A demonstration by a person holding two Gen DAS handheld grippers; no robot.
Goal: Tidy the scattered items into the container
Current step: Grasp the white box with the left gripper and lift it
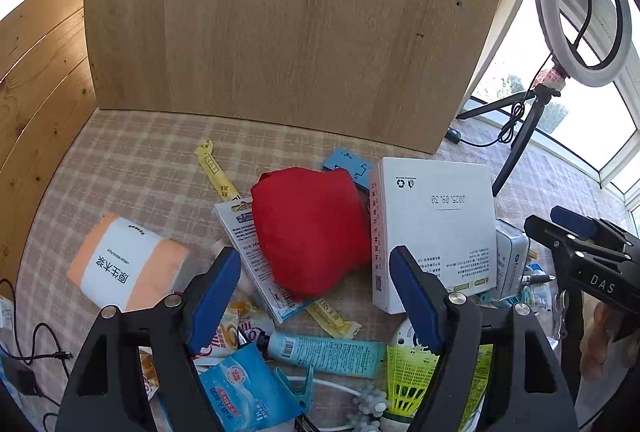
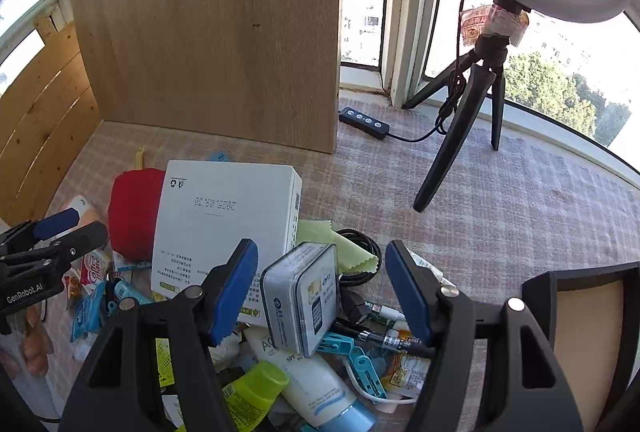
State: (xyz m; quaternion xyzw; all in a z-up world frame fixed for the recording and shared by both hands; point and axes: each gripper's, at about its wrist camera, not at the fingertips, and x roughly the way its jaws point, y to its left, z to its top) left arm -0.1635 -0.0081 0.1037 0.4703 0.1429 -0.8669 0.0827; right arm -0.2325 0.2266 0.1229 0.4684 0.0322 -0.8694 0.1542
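A pile of items lies on the checked cloth. In the left wrist view my left gripper [image 1: 316,296] is open and empty above a red cloth bundle [image 1: 312,228], a white box [image 1: 436,228] and a teal tube [image 1: 328,352]. In the right wrist view my right gripper [image 2: 320,292] is open, with a small silver tin [image 2: 304,296] between its fingers but not touching them. The black container [image 2: 588,308] with a tan floor shows at the right edge. The white box [image 2: 224,216] also shows here.
A wooden board [image 1: 288,24] stands upright behind the pile. A ring light on a black tripod [image 2: 472,104] stands on the right, with its cable and remote [image 2: 364,122]. An orange tissue pack [image 1: 124,264] lies to the left. A yellow-green shuttlecock [image 1: 408,372] and clips lie near.
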